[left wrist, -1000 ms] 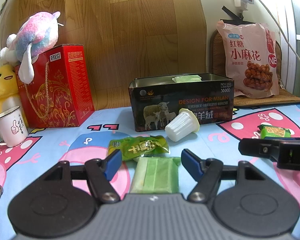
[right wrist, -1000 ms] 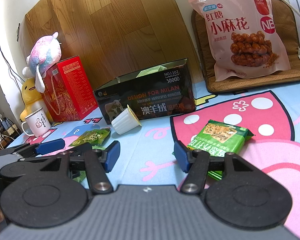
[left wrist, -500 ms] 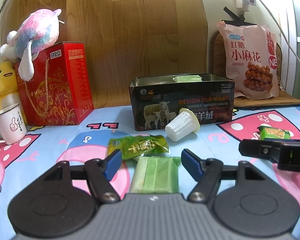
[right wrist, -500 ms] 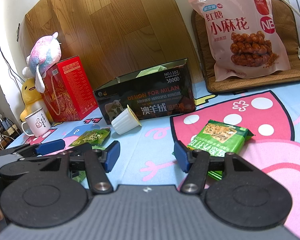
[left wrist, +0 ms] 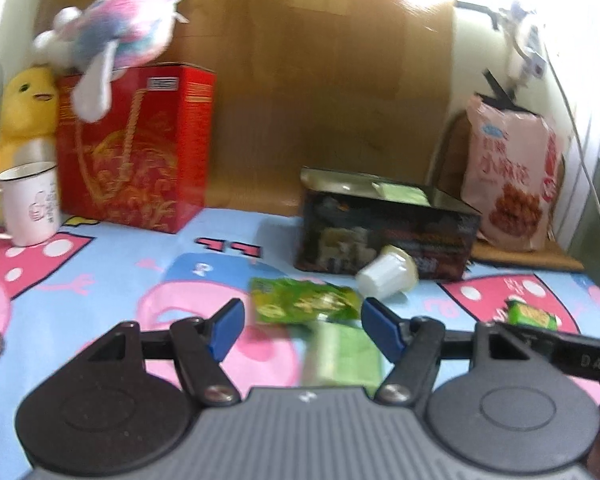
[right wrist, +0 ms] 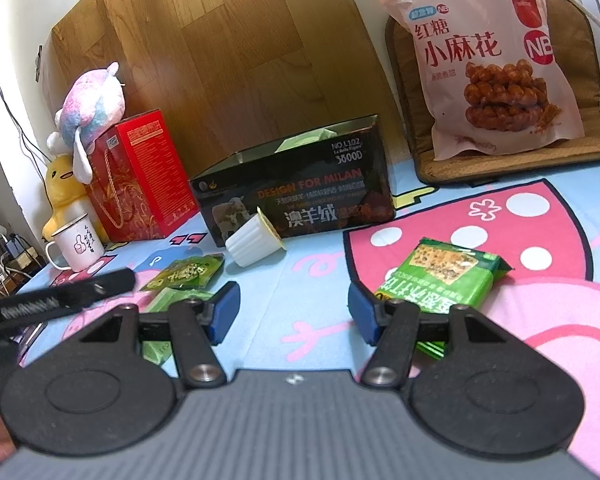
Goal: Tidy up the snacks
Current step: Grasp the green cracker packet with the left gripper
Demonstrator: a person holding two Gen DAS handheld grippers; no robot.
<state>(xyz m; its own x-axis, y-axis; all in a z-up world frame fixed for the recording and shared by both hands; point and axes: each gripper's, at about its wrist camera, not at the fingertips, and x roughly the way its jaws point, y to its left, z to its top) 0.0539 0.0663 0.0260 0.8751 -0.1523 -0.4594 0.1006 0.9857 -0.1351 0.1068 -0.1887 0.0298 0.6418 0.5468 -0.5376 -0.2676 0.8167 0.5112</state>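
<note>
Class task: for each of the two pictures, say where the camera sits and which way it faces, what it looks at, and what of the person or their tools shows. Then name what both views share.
Left wrist: sits on the left tongs, facing forward and slightly down over a pale green packet toward the black tin; the right tongs' arm crosses at right.
Right wrist: sits on the right tongs, facing the same tin; a green cracker pack lies by its right finger; fingertips show bottom left.
Shared: tin, white cup, red box, pink snack bag.

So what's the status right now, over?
Left gripper open, jaws just narrowed, pale green packet between them. Right gripper open, empty. Black tin ahead; white cup tipped before it.
</note>
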